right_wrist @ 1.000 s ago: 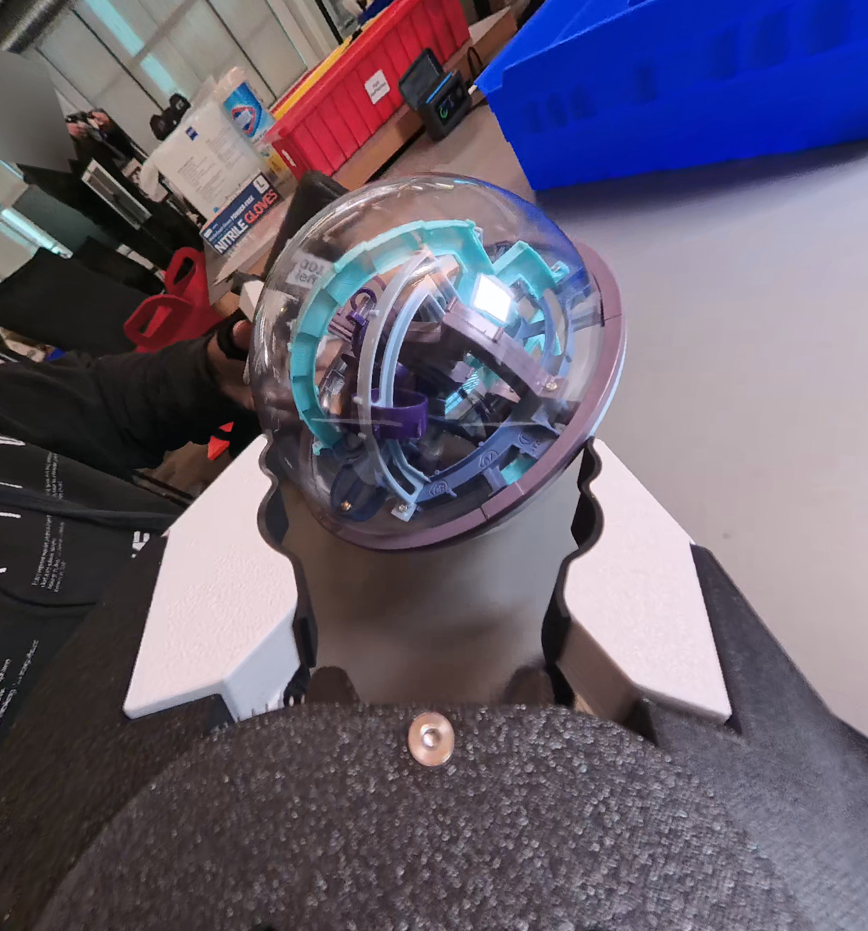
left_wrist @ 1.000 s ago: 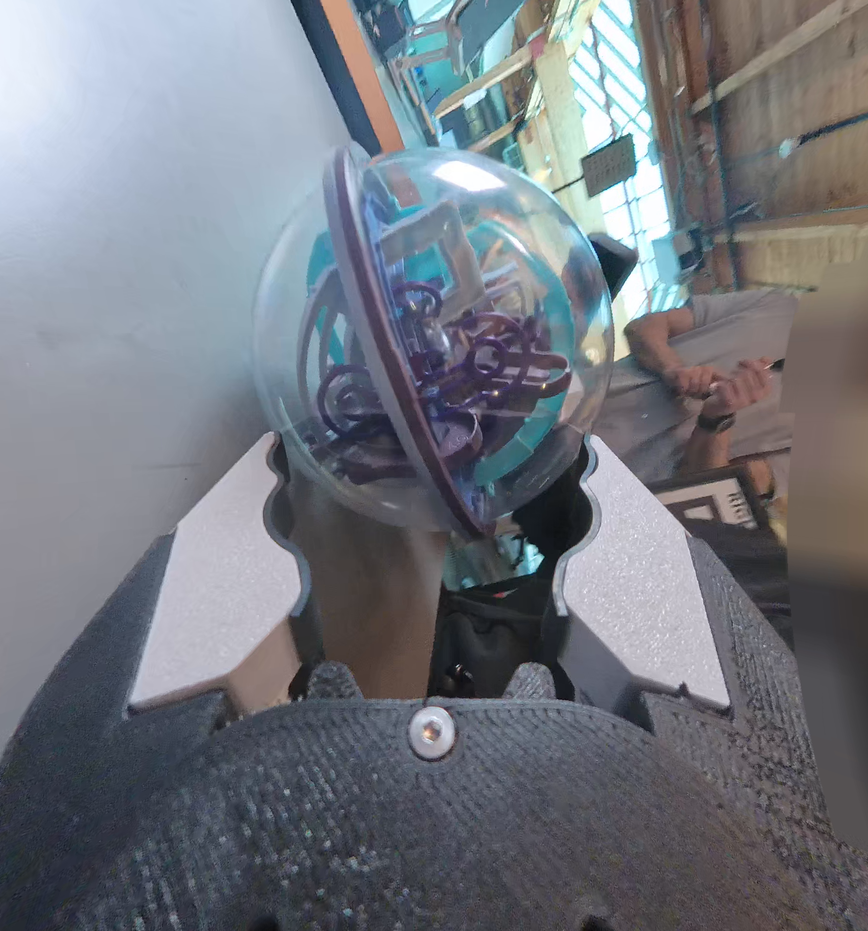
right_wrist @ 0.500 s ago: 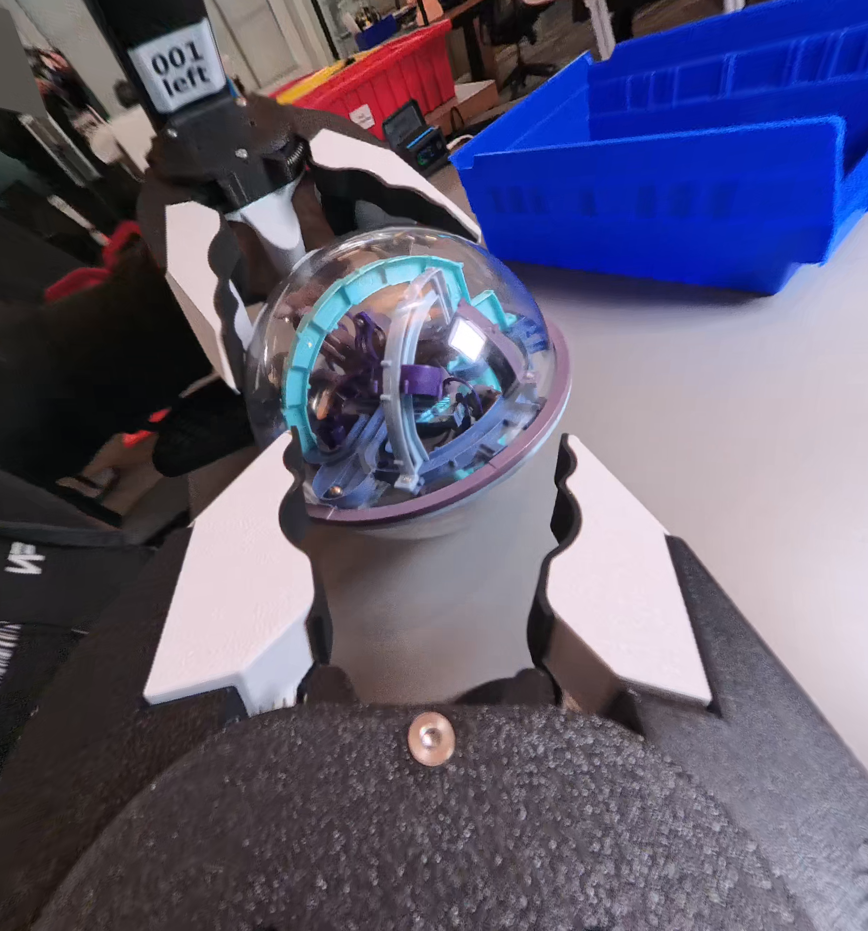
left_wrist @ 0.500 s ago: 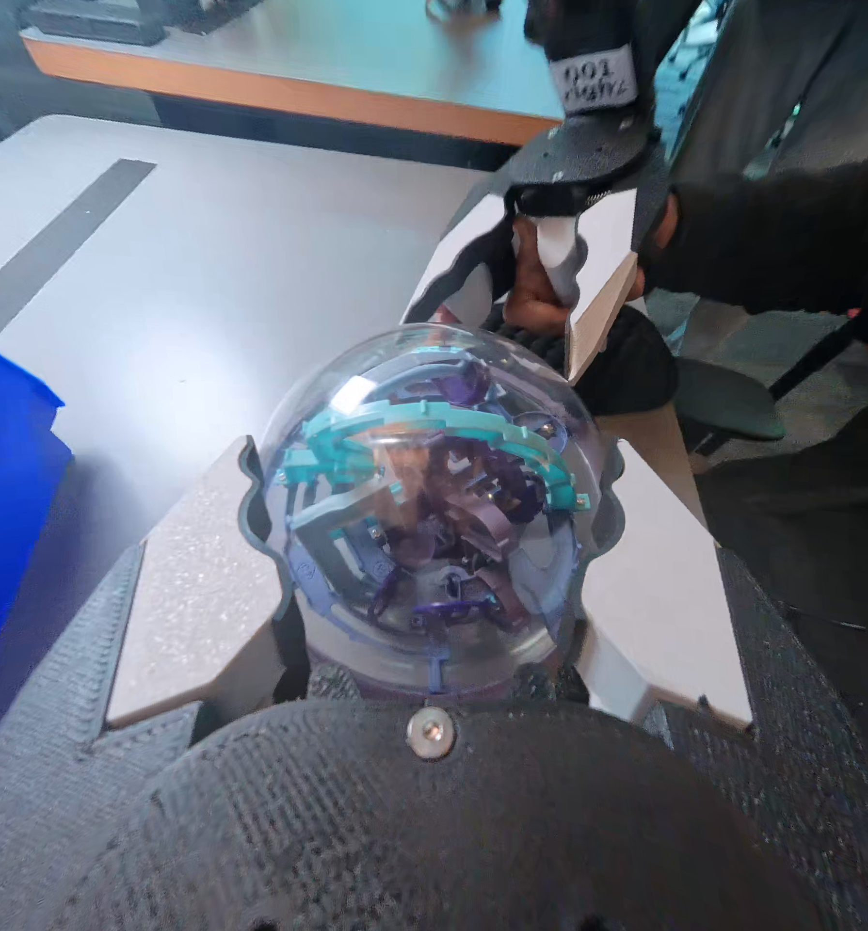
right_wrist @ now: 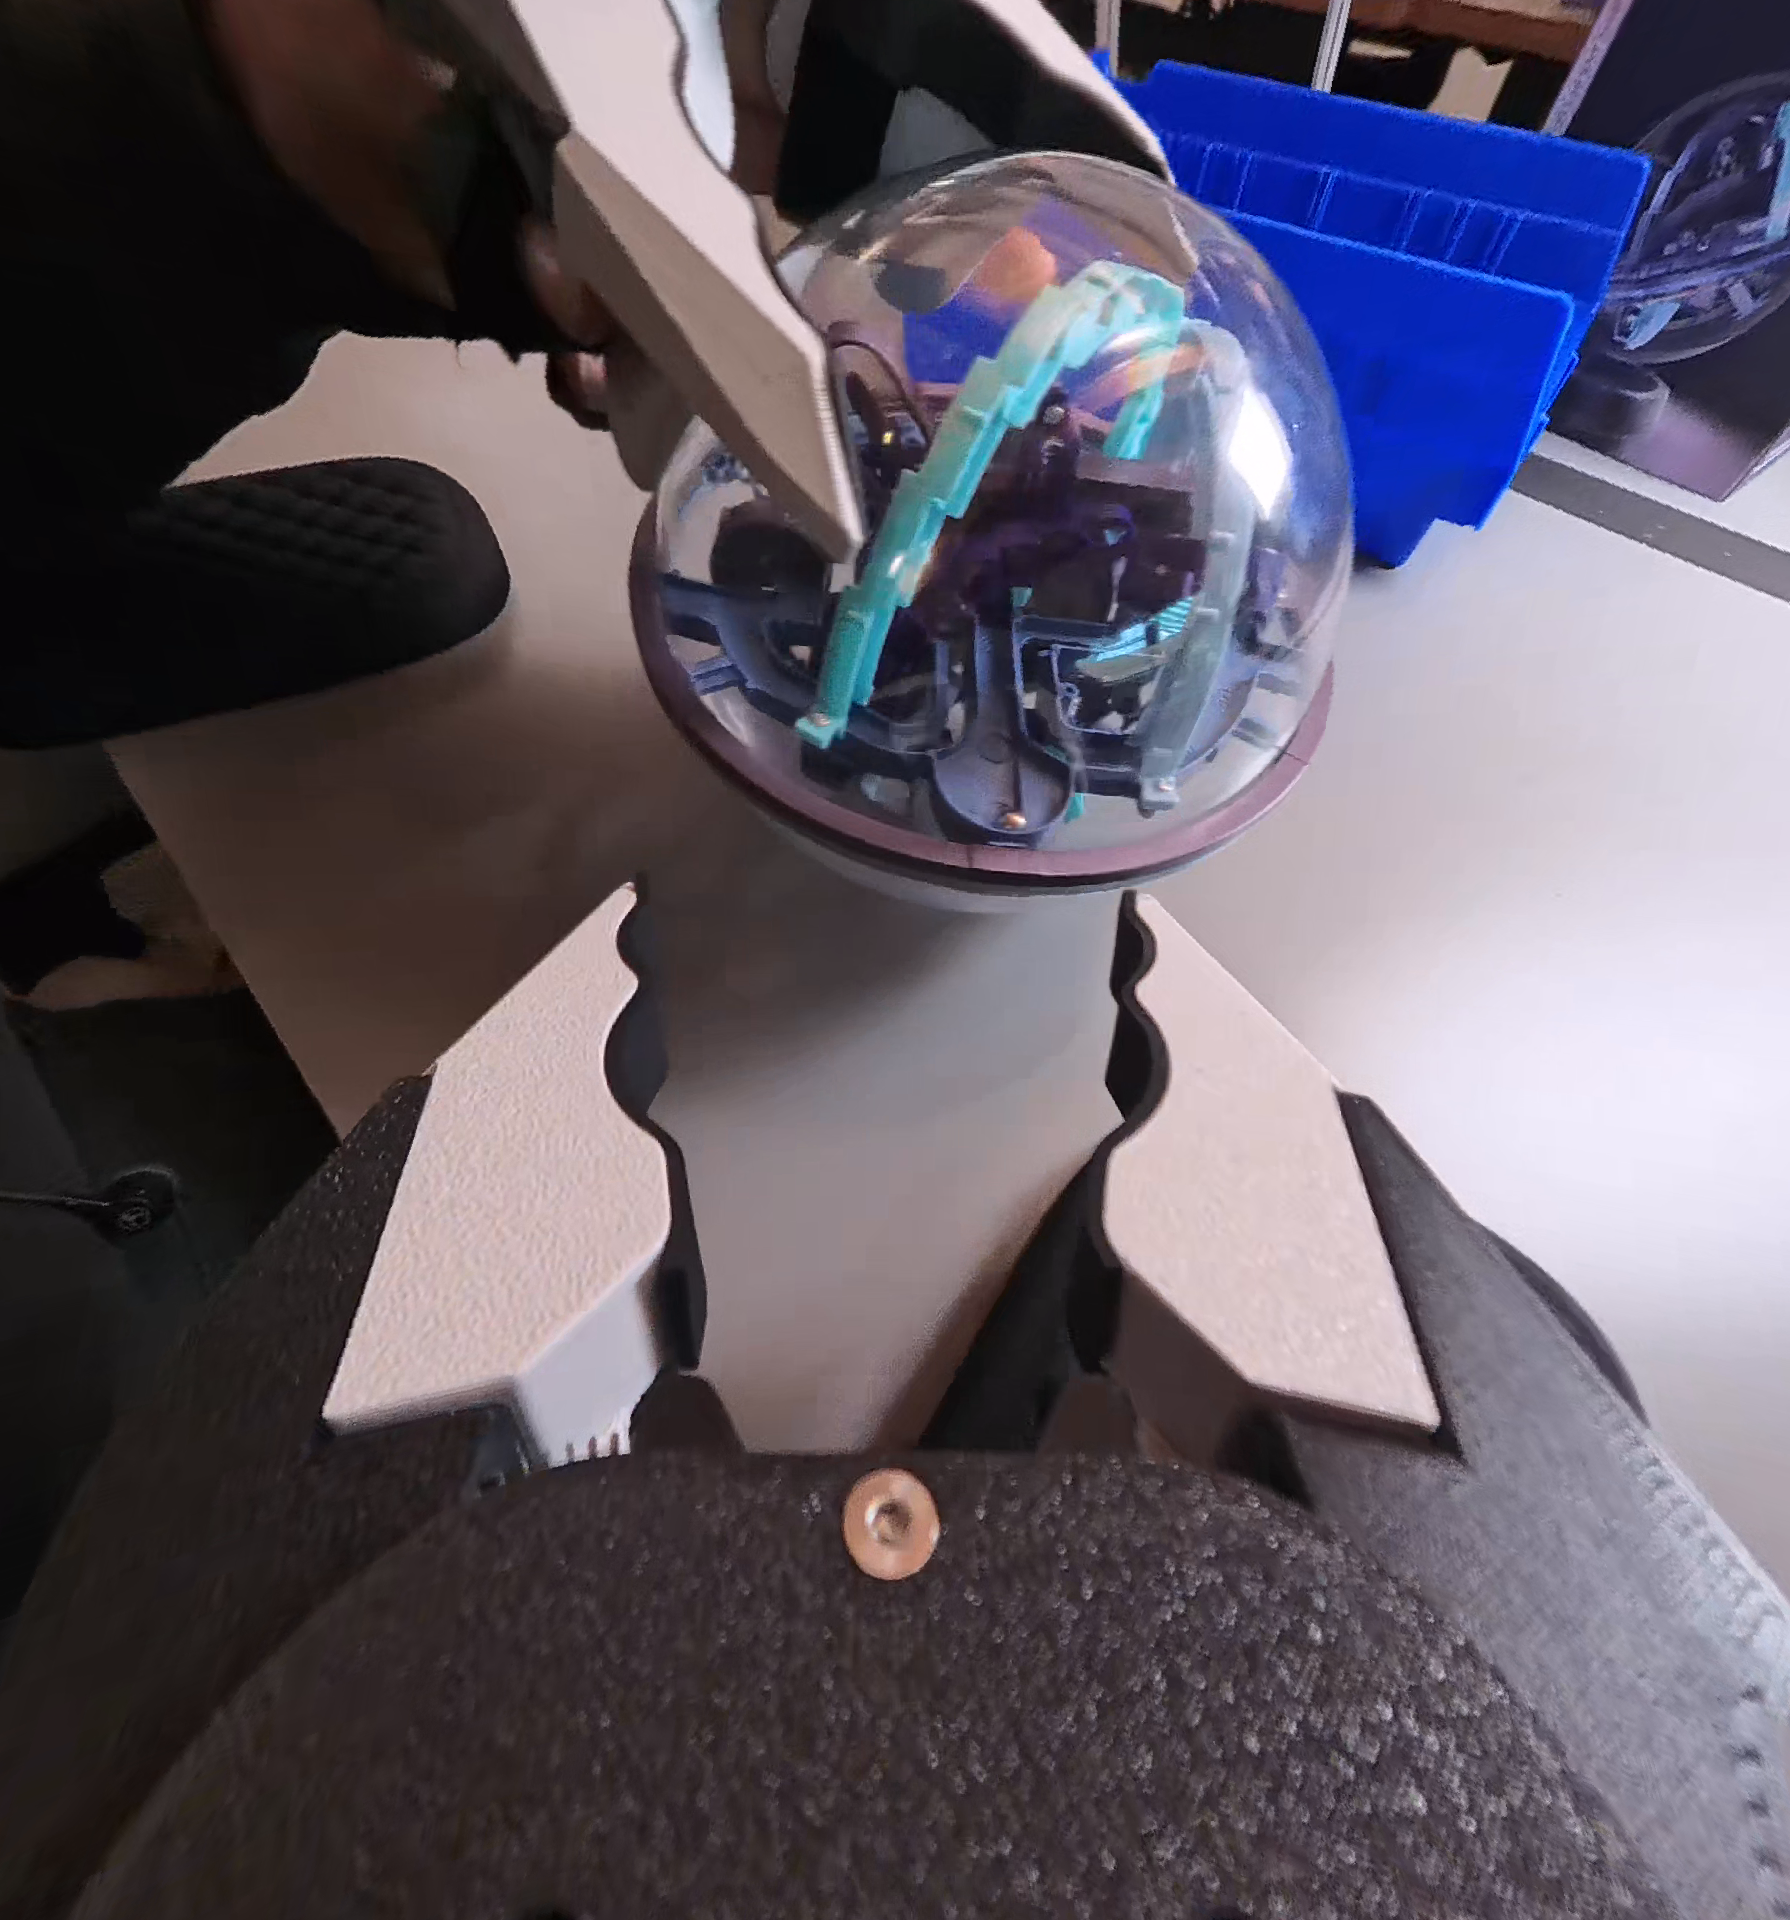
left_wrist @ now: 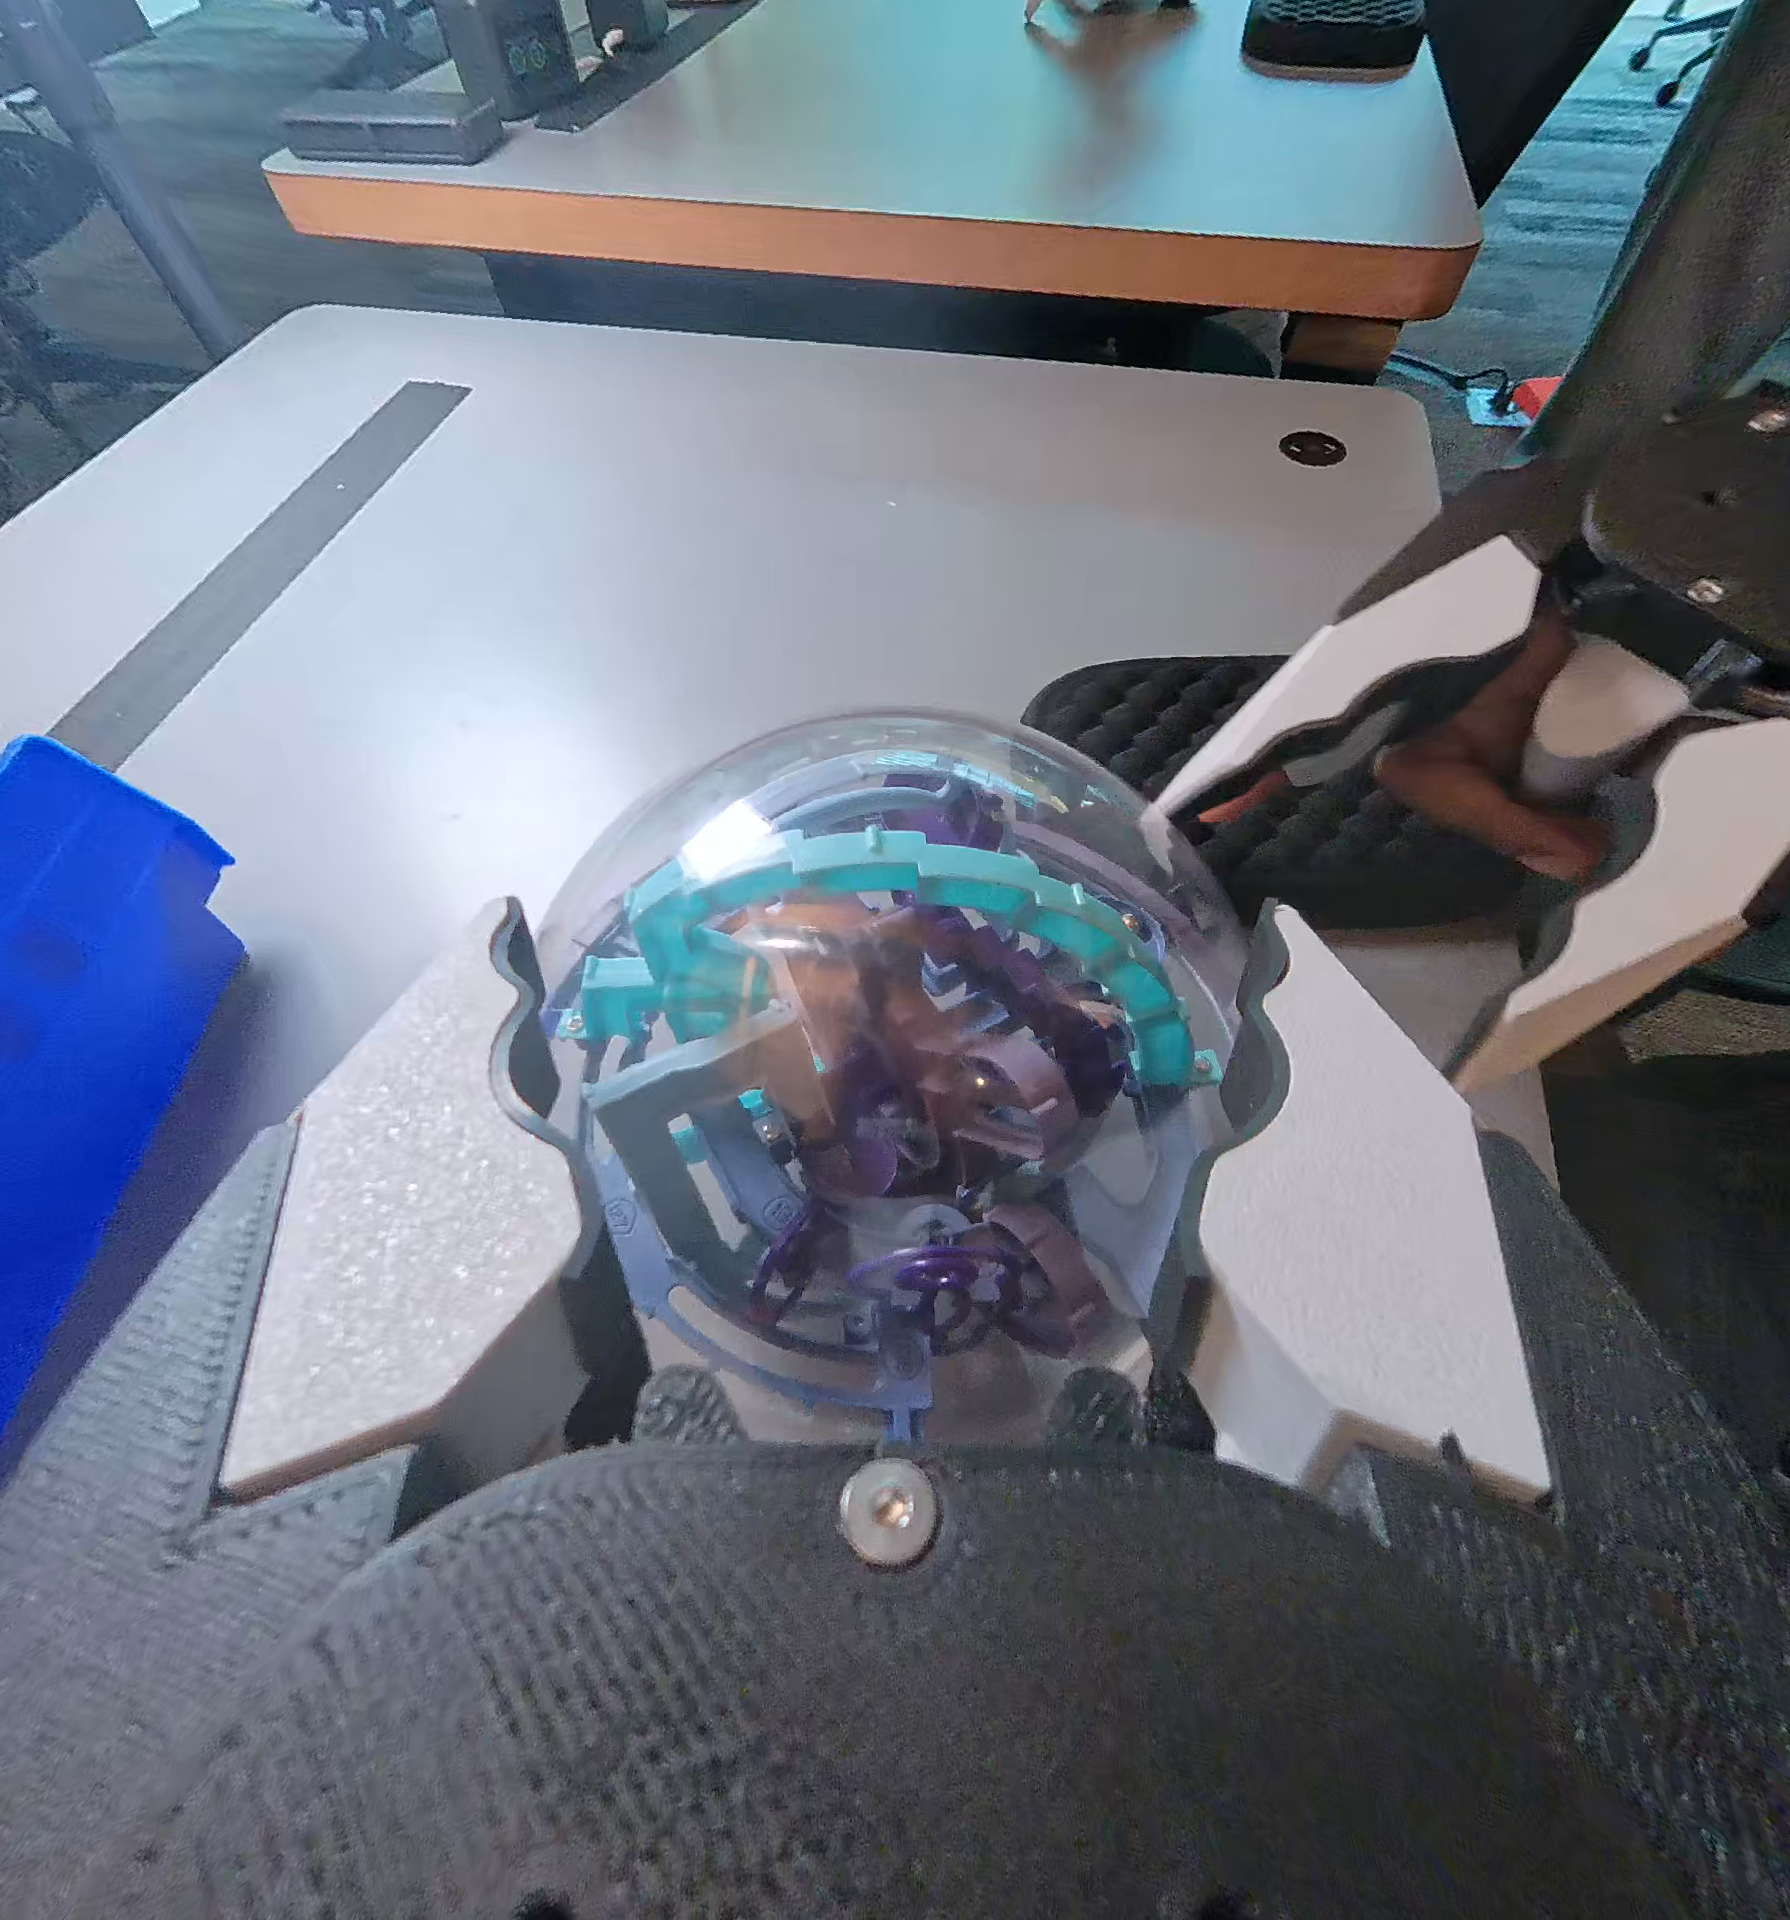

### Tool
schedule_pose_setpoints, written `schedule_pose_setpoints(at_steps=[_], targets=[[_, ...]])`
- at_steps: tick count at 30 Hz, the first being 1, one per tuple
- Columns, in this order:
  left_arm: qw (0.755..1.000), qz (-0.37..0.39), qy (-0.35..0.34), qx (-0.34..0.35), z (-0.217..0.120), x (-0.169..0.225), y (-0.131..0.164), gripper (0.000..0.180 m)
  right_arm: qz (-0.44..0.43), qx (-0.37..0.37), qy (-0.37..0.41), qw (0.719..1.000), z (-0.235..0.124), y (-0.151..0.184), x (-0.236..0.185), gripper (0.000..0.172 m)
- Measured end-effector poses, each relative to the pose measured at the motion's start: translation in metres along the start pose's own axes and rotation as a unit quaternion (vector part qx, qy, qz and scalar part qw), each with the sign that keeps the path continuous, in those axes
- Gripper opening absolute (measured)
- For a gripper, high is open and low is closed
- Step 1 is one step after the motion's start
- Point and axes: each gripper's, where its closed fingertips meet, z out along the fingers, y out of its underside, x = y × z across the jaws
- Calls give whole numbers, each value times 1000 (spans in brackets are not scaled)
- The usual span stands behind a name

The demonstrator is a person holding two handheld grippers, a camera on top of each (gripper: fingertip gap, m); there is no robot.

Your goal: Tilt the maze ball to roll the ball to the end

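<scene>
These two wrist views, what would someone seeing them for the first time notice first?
The clear maze ball with its teal and purple tracks fills the middle, gripped between the fingers of the left hand-held gripper just above the grey table. The right hand-held gripper waits open and empty just short of it. A bright blue bin sits on the table behind the ball.

Daylight is coming in bright from far side, glaring off the grey table [left_wrist: 517, 665] and the maze ball [right_wrist: 1275, 447] dome. Wide-angle is bending edges. Right gripper [left_wrist: 1493, 831] is smearing w/ motion blur; near foreground is sitting dim.
</scene>
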Motion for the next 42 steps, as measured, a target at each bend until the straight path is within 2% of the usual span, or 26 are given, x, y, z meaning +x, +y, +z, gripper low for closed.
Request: schedule_pose_setpoints(at_steps=[7, 12, 14, 17, 20, 25, 28, 31, 36, 39, 42], targets=[[1000, -5, -22, 4, 2, -3, -4, 126, -6, 33, 20, 999, -11, -8, 3, 75], [998, -22, -50, 9, -1, -5, -4, 124, 15, 21, 41, 999, 0, -4, 8, 56], [998, -21, -56, 8, -4, -3, -3, 123, 12, 18, 48, 999, 4, -4, 8, 54], [1000, -18, -16, 12, -15, 10, -8, 122, 11, 11, 48, 999, 8, -1, 8, 56], [1000, 12, 8, 0, -23, 6, -10, 130, 12, 5, 39, 999, 11, 1, 8, 60], [992, 38, 111, -52, -12, 12, 1, 132, -3, 11, 24, 1000, 13, -5, 11, 60], [992, 47, 98, -67, -5, 6, 5, 129, -18, 17, 23, 999, 11, -12, 16, 55], [994, 41, 86, -50, -4, 6, 4, 129, -41, 37, 24, 998, 1, -25, 17, 44], [997, 32, 61, -44, -1, 6, 2, 128, -118, 91, 28, 989, -31, -82, 14, 1], [997, 30, 49, -44, 0, 7, 1, 128, -154, 106, 19, 982, -46, -111, 4, 0], [998, 30, 37, -43, 1, 8, 0, 127, -178, 76, 12, 981, -37, -99, -2, 0]])
